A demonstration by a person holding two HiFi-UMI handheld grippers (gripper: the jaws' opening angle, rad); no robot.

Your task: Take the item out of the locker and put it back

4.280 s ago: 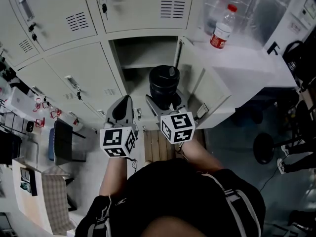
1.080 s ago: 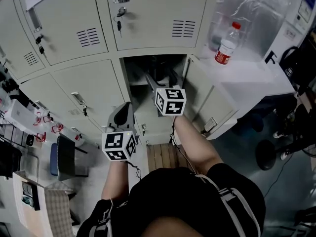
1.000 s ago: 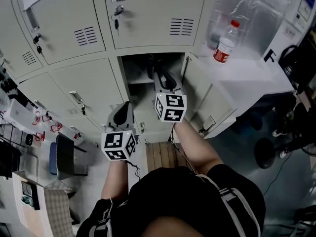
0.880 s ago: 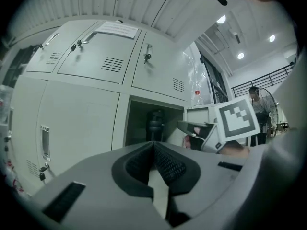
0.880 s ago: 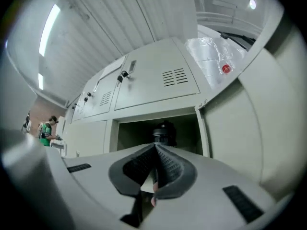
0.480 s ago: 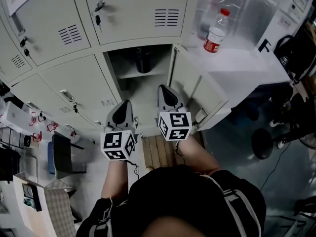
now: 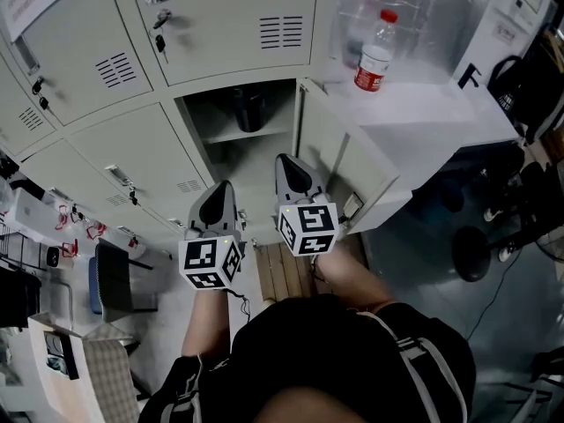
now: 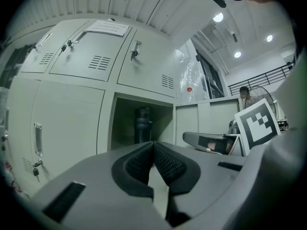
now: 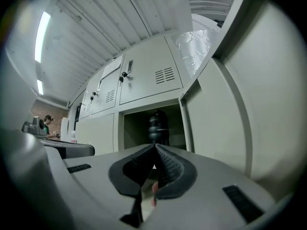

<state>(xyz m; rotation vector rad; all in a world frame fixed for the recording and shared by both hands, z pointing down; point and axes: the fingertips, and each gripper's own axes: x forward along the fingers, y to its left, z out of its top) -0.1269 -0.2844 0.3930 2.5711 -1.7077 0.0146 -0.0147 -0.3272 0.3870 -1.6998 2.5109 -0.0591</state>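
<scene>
black flask (image 7: 249, 108) upright on locker shelf (image 7: 231, 136), seemingly put back; hence left gripper (image 7: 218, 192), right gripper (image 7: 291, 167) pinched shut, empty, well clear.

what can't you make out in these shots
Right gripper view: the base of the black flask is hidden behind the right gripper; its label print is too small.
Left gripper view: the paper notice on an upper locker door is too small to read.
</scene>
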